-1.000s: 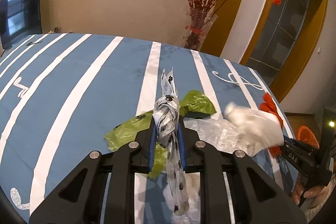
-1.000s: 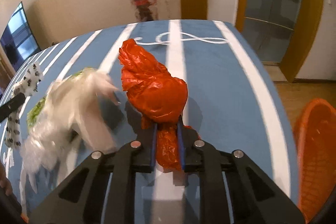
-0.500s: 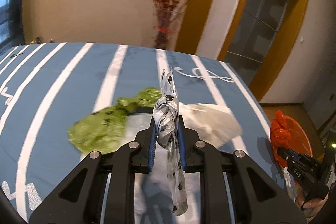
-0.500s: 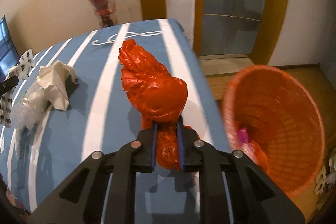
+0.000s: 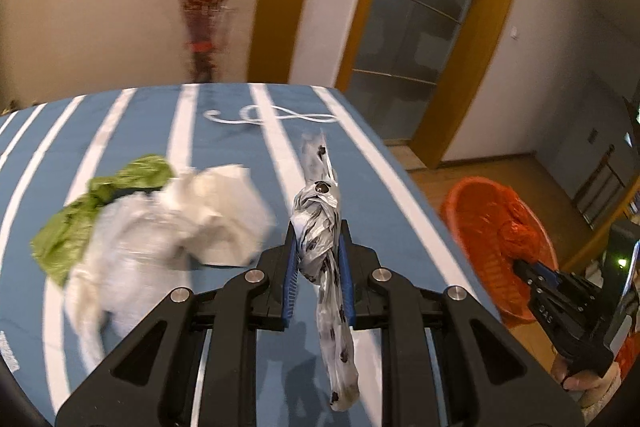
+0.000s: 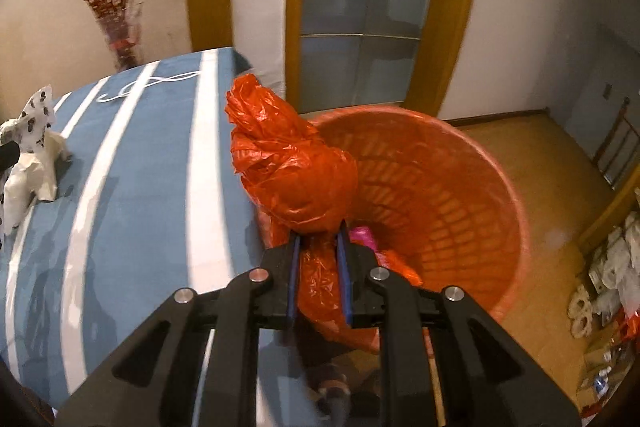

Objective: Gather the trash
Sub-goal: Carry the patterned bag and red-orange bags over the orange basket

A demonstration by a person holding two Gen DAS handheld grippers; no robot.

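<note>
While your right gripper pinches the red bag by its twisted neck, the puffed body stands up beyond the fingertips and hangs over the near rim of the orange basket, which sits on the floor just right of the table. That grip makes sense: the thin neck fits between the blue pads, and the bulk hangs free to drop. You look about ready to let go, though the bag sits near the rim, so it could catch there. Your left gripper is pressed tight on the spotted bag, again at its knotted middle, with a tail dangling below the jaws; it hovers over the table's right side, with the basket off to its right. Left of it, a green bag and crumpled white paper lie on the cloth, uncollected.
</note>
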